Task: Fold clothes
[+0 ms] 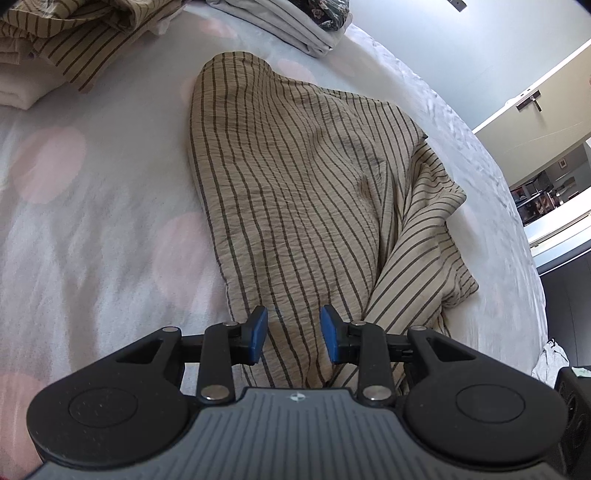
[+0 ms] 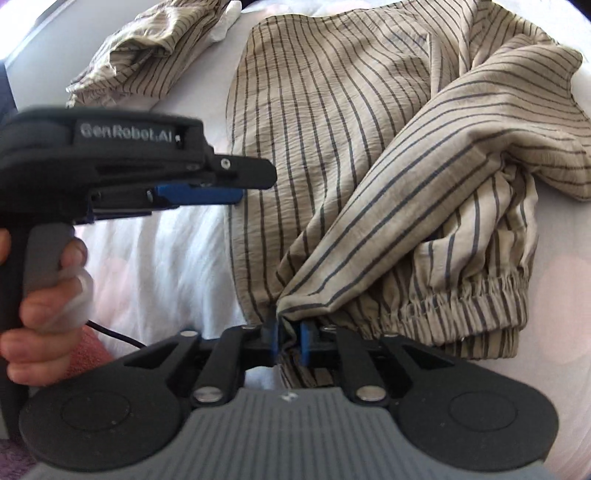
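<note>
Covering most of both views, a white bedspread (image 1: 92,221) with pale pink dots is seen beneath the clothes. Across its middle, beige striped trousers (image 1: 295,192) are spread, with one leg folded over toward four o'clock in the left wrist view; in the right wrist view the elastic waistband (image 2: 480,295) is seen at four o'clock. At eleven o'clock in the left wrist view a stack of folded striped garments (image 1: 74,44) is piled, and at twelve o'clock a folded white cloth (image 1: 295,29) is laid. The left gripper (image 1: 293,338) is held just above the trousers' near edge at six o'clock, its blue pads (image 1: 258,332) standing moderately apart with nothing pinched between them. The right gripper (image 2: 290,341) is positioned at six o'clock of its own view, its jaws narrowly parted, a bunched corner of trouser fabric lying between them; whether the pads press on it cannot be told. The person's hand (image 2: 48,306) is wrapped around the left gripper's grey handle at eight o'clock.
</note>
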{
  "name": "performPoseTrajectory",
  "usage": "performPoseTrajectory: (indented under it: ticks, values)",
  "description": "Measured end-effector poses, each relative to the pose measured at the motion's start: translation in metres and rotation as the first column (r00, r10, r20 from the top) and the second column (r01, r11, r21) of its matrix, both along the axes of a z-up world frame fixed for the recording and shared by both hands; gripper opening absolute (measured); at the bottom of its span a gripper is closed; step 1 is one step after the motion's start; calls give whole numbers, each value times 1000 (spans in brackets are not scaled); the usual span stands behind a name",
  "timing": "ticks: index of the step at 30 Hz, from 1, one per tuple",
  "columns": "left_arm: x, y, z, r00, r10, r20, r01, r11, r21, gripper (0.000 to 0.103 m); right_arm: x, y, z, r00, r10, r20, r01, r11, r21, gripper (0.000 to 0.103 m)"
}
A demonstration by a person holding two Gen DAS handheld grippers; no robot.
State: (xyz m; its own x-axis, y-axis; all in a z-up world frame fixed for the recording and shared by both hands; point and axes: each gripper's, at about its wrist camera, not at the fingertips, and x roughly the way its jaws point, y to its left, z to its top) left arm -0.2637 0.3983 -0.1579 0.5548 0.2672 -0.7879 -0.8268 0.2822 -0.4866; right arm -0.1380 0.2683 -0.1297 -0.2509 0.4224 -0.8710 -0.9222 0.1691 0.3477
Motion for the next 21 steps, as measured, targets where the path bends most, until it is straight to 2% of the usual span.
performPoseTrajectory:
  ticks: [2, 4, 8, 16, 21]
  values:
    - [0, 0, 0, 1000, 7, -2, -7, 1000, 0, 36, 8, 0, 5, 999, -9, -35, 9, 1000, 9, 41]
    - [1, 0, 3, 1000, 10, -6, -10, 1000, 7, 36, 15, -4, 14, 999, -15, -37, 16, 1000, 22, 49]
    - [2, -1, 13, 1000, 17, -15, -17, 999, 42, 36, 33, -18, 36, 999, -47, -24, 48, 998, 47, 57]
    - [5, 18, 30, 996, 52, -71, -46, 995, 83, 36, 96, -40, 79, 980, -200, 3, 198, 972, 129, 58]
    - [13, 49, 40, 983, 70, -168, -40, 984, 176, 36, 142, -25, 86, 944, -330, 15, 326, 938, 117, 58]
